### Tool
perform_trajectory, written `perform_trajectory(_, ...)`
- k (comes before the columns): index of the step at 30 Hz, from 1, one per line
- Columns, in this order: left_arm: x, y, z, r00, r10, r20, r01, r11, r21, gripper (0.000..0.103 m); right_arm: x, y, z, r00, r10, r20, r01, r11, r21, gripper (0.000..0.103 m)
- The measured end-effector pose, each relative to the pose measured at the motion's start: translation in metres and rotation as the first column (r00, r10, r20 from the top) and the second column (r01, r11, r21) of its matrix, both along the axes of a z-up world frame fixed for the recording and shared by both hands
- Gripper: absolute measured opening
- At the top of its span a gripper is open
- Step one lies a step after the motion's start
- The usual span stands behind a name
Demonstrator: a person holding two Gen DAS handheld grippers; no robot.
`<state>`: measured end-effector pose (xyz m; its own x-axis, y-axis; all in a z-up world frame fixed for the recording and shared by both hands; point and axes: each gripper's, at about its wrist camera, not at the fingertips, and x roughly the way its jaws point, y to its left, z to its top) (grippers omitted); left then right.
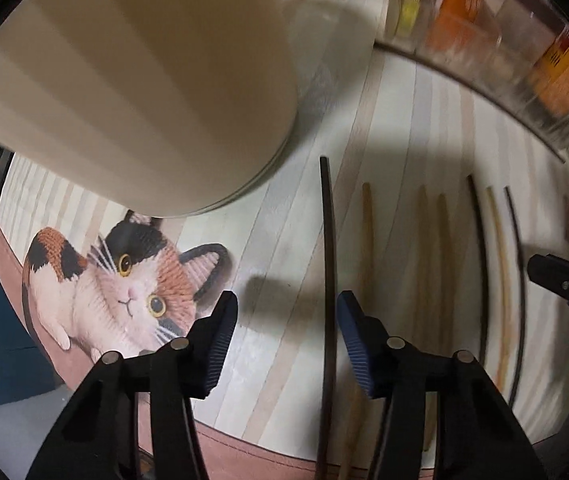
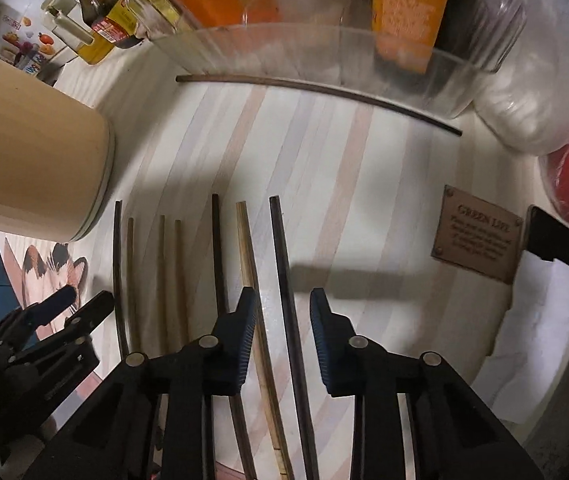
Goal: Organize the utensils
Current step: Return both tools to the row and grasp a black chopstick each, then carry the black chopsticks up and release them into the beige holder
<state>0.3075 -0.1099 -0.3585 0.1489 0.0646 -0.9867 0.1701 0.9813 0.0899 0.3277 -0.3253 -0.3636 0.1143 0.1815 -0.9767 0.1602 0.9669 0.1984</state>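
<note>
Beige holder [image 1: 132, 80] stands far left on the striped mat [image 1: 268, 240], cat print [image 1: 124, 284] in front of it. Chopsticks lie in a row right of the holder, roughly parallel, none in it yet

Left gripper [image 1: 287, 334]: jaws apart, straddling the leftmost dark chopstick [image 1: 329, 264], which sits closer to the right pad [image 1: 354, 344]. Judgement: centre the stick between the pads, close near mid-length so it doesn't pivot, lift clear of the tan chopstick [image 1: 366, 248] just beside it

Right gripper [image 2: 282, 340]: jaws apart, two sticks between them: light wooden chopstick [image 2: 254, 300] and dark chopstick [image 2: 286, 280]. Closing now likely grabs both; fine if paired, otherwise shift right

View differences: the right wrist shows a stray dark chopstick [image 2: 324, 90] lying crosswise against the clear bin [image 2: 324, 52], plus a brown plaque [image 2: 478, 236]; the left wrist shows the cat whole
</note>
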Motion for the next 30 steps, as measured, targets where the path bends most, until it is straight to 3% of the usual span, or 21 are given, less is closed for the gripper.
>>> perform_trajectory(6,-0.004,-0.006,-0.002,1.000,-0.023,-0.012,0.022,0.997,-0.077,0.012,-0.002,0.014,-0.013,0.999,0.043,-0.034,-0.044,0.998,-0.037,0.008)
perform_trajectory(9,-0.008,-0.004,-0.003,1.000,-0.016,-0.012,0.015,0.996,-0.084,0.004,-0.004,0.017,-0.013,0.998,0.052,-0.037,-0.054,0.996,-0.066,0.005)
perform_trajectory(19,-0.049,0.049,0.001,0.995,0.057,-0.087,-0.068,0.990,-0.121,0.004,-0.048,-0.003,-0.013,0.991,0.008,-0.132,-0.015,0.998,-0.053,0.005)
perform_trajectory(30,-0.040,0.034,0.000,0.996,0.046,-0.081,-0.054,0.995,-0.089,0.006,-0.048,-0.016,-0.014,0.980,0.033,-0.194,-0.045,0.997,-0.060,0.005)
